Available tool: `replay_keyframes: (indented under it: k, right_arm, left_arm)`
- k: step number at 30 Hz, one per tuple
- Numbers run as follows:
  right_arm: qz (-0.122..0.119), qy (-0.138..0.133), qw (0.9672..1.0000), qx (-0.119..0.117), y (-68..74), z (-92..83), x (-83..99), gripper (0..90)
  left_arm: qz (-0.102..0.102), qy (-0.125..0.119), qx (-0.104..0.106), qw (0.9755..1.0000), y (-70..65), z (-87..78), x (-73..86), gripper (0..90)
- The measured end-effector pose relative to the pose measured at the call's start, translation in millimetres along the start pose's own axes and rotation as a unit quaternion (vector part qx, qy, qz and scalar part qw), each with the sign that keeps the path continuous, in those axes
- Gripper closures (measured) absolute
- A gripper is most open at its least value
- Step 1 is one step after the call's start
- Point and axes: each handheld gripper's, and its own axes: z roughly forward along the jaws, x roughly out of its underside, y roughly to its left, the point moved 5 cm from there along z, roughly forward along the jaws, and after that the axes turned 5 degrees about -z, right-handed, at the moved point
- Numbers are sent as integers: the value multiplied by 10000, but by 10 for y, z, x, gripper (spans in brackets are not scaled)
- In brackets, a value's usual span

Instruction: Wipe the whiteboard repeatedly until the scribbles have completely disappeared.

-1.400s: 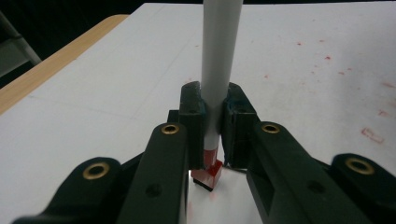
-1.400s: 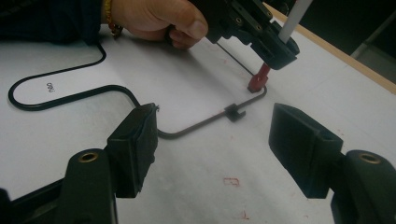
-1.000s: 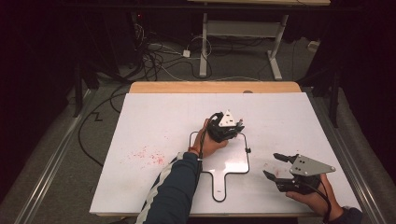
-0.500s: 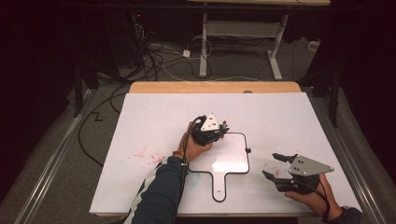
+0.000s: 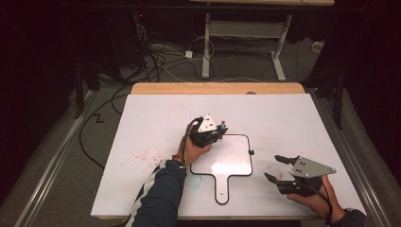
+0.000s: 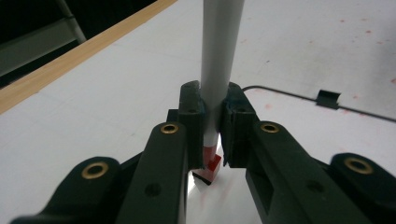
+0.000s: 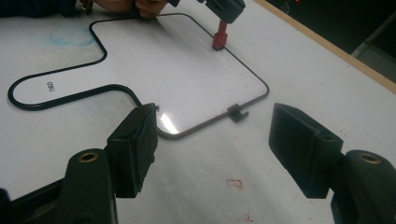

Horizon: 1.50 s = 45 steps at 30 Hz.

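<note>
a dark room with cables on the floor surrounds the white table (image 5: 156,118), and on it lies the small handled whiteboard (image 5: 229,158). since a second ago my left gripper (image 5: 208,131) has slid left from the board's middle to its upper left corner, so i judge the red-tipped marker (image 6: 219,60) is now placed to start a stroke. its jaws are clamped on the marker, tip touching the board's edge. my right gripper (image 5: 279,168) rests beside the board, jaws apart, holding nothing.
</note>
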Motion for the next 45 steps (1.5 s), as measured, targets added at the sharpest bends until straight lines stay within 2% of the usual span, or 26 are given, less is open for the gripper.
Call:
replay_keyframes:
  k: [4,6,8,11,13,15,17,19,21,22,23,25,27,29,31,35,45]
  right_arm:
    - [-2,13,10000,-27,3,13,7,336]
    - [-12,9,10000,-34,6,12,4,336]
    - [-4,-5,10000,-17,1,1,1,335]
    - [16,-2,10000,-14,-5,-2,8,336]
    - [12,11,10000,-20,1,-4,10,336]
    - [-11,-5,10000,-26,4,-7,3,336]
    - [17,-13,10000,-7,2,-11,0,336]
    - [12,-9,10000,-1,-2,-7,1,336]
    - [3,2,10000,-9,1,-6,3,336]
    - [-3,-1,10000,-12,1,-6,3,336]
    - [7,-1,10000,-10,-1,-5,6,336]
    - [21,16,10000,2,-3,-3,12,337]
    - [3,13,10000,2,-2,-8,11,337]
    - [2,-3,10000,11,0,-16,3,337]
    - [19,2,10000,23,0,-12,-1,337]
    - [-57,30,10000,-9,11,6,-10,337]
    - [-40,-6,10000,-12,-9,-7,1,338]
  left_arm:
    - [76,9,95,9999,-85,90,-57,788]
    - [168,63,81,9998,-91,93,-66,788]
    - [224,98,-23,9997,-50,64,-49,788]
    - [98,71,-217,9997,92,-14,6,788]
    - [18,41,-189,9998,125,-42,27,788]
    - [30,79,-182,9998,110,-51,29,787]
    - [-27,63,-29,10000,67,-42,19,787]
    - [94,140,8,9999,5,-34,2,787]
    - [286,285,-45,9992,-13,-62,-5,788]
    - [315,336,-97,9989,2,-91,2,788]
    - [298,360,-166,9988,38,-127,20,788]
    - [136,298,-261,9991,131,-206,76,787]
    - [-13,205,-274,9994,202,-287,138,787]
    - [-107,135,-275,9995,209,-306,162,787]
    - [-62,113,-218,9997,160,-274,144,787]
    - [166,114,-76,9998,9,-113,51,787]
    - [357,150,257,9989,-243,318,-203,787]
